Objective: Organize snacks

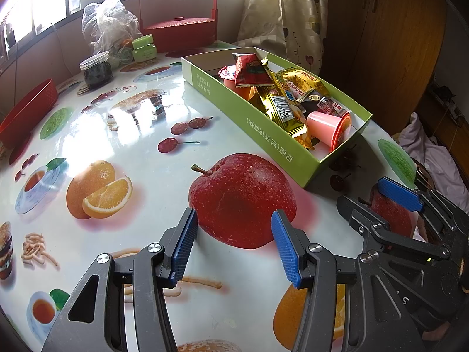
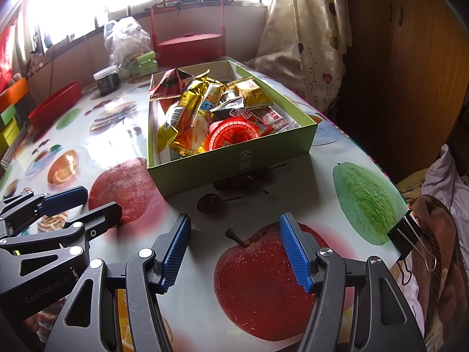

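Observation:
A green cardboard box (image 1: 258, 123) (image 2: 234, 164) sits on the fruit-print table and holds several snacks: gold wrappers (image 1: 278, 105) (image 2: 181, 111), a red triangular packet (image 1: 249, 70) (image 2: 168, 83), and pink jelly cups (image 1: 328, 127) with a red lid (image 2: 233, 133). My left gripper (image 1: 234, 248) is open and empty, low over the table, short of the box. My right gripper (image 2: 234, 252) is open and empty, in front of the box's near wall. Each gripper shows in the other's view: the right one (image 1: 378, 202) and the left one (image 2: 85, 202).
At the back stand a red carry basket (image 1: 181, 29) (image 2: 190, 44), a clear plastic bag (image 1: 108, 26), a green jar (image 1: 143, 48) and a dark jar (image 1: 96, 69). A red tray (image 1: 26, 111) lies at the left. A binder clip (image 2: 406, 236) grips the table's right edge.

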